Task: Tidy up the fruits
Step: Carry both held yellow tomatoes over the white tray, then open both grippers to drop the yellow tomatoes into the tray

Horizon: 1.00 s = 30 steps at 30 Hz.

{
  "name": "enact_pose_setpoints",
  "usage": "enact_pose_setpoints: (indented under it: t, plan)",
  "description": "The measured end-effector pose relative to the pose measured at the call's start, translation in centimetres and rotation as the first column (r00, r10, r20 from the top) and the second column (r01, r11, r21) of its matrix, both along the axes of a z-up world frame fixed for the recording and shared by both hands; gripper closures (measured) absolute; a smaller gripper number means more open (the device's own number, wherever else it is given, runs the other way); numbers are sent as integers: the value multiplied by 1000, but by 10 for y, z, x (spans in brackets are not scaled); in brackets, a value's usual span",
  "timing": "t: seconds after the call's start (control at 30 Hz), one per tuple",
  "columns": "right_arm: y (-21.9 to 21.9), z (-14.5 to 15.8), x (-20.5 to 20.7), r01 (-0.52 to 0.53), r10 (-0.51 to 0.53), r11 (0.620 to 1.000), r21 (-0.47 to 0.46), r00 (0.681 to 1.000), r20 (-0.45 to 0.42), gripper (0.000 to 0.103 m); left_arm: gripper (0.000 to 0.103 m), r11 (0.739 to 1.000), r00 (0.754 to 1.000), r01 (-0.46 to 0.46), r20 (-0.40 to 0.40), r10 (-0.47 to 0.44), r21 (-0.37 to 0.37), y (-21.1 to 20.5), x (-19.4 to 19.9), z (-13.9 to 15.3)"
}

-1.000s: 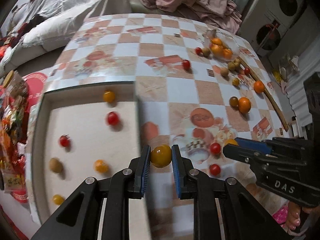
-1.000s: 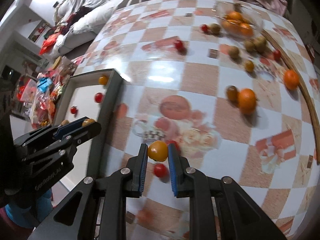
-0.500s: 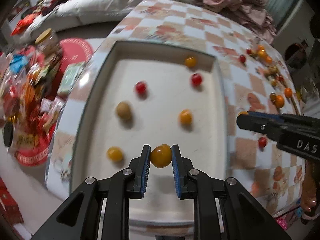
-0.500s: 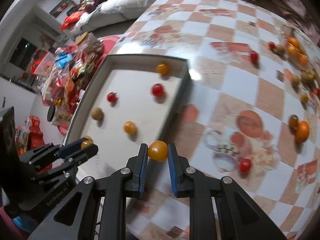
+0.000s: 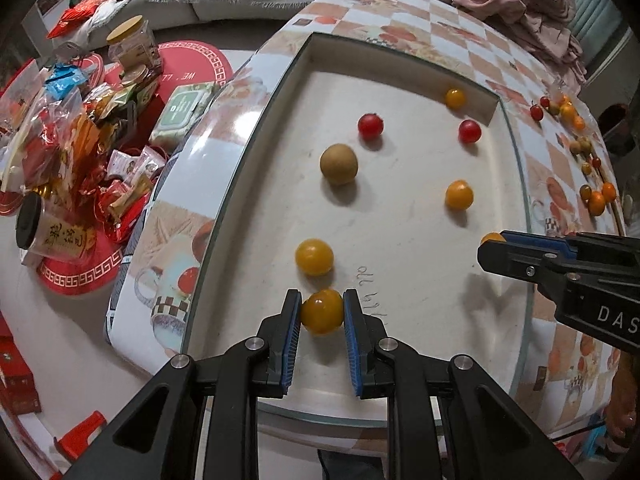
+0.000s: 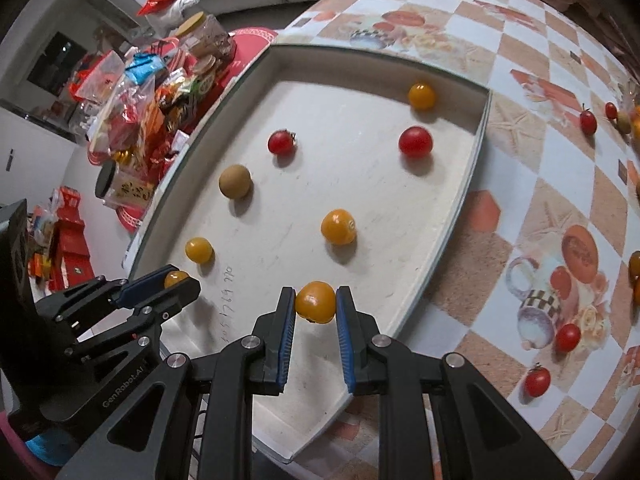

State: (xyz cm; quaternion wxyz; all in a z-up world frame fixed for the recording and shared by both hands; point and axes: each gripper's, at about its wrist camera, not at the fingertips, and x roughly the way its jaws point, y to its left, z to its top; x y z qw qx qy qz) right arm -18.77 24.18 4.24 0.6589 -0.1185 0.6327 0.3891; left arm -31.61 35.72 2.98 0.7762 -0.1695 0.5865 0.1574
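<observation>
Both grippers are hanging over the shallow white rectangular tray [image 5: 256, 148] sitting on the checkered glass-topped table [image 6: 560, 184]. Left gripper [image 5: 322, 312] is clamping a small round amber-yellow tomato [image 5: 322, 311] betw. its blue pads, over the tray's near-left part; right gripper [image 6: 315, 303] is pinching a round orange-yellow fruit [image 6: 315, 302] the same way, over the tray's near-right part, just inside the right wall. In the left wrist view the right gripper [image 5: 490, 246] is reaching in from the right w/ its fruit tip showing. Lying in the tray: a yellow cherry tomato [image 5: 314, 257] just beyond the left gripper's load, close but whether touching can't tell; a brown round fruit [image 5: 338, 164] farther on; a red cherry tomato w/ stem [image 5: 370, 126]; a second red cherry tomato [image 5: 469, 131] to the far right; a small yellow tomato [image 5: 455, 98] in the far right corner; an orange round fruit [image 5: 459, 195] mid-right. Pencil scribbles are marking the tray floor near the grippers. Right of the tray, loose red tomatoes [image 6: 537, 379] & more fruit [image 5: 598, 200] are lying scattered on the tabletop. Left of the table, on the floor, a heap of snack packets [image 5: 84, 148] & a lidded jar [image 5: 132, 50] are sitting.
</observation>
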Motion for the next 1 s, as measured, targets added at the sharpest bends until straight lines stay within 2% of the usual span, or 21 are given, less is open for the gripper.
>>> enact_pose_setpoints:
  t: [0.3,0.83,0.9,0.93,0.97,1.0]
  plan:
    - [7,-6,-3,-26,27,999,-31,999,34,81,81,1000,1000,15,-23,-15,5,0,2,-10]
    - [19,-21,-13,-60,65,995,-78,995,72,80,80,996,997,62,-38,-59,66,-11,3,-13]
    - [20,-20,-12,-64,68,995,-71,996,63,78,76,995,997,65,-41,-62,77,-11,3,-12]
    - [19,-20,-12,-64,68,996,-67,996,57,75,65,994,997,65,-44,-62,88,-11,3,-12]
    - [20,-19,-11,-63,67,996,-62,996,53,72,49,994,997,67,-41,-64,90,-11,2,-11]
    - [20,-18,-12,-60,64,996,-64,996,59,61,45,993,998,65,-31,-62,97,-11,2,-9]
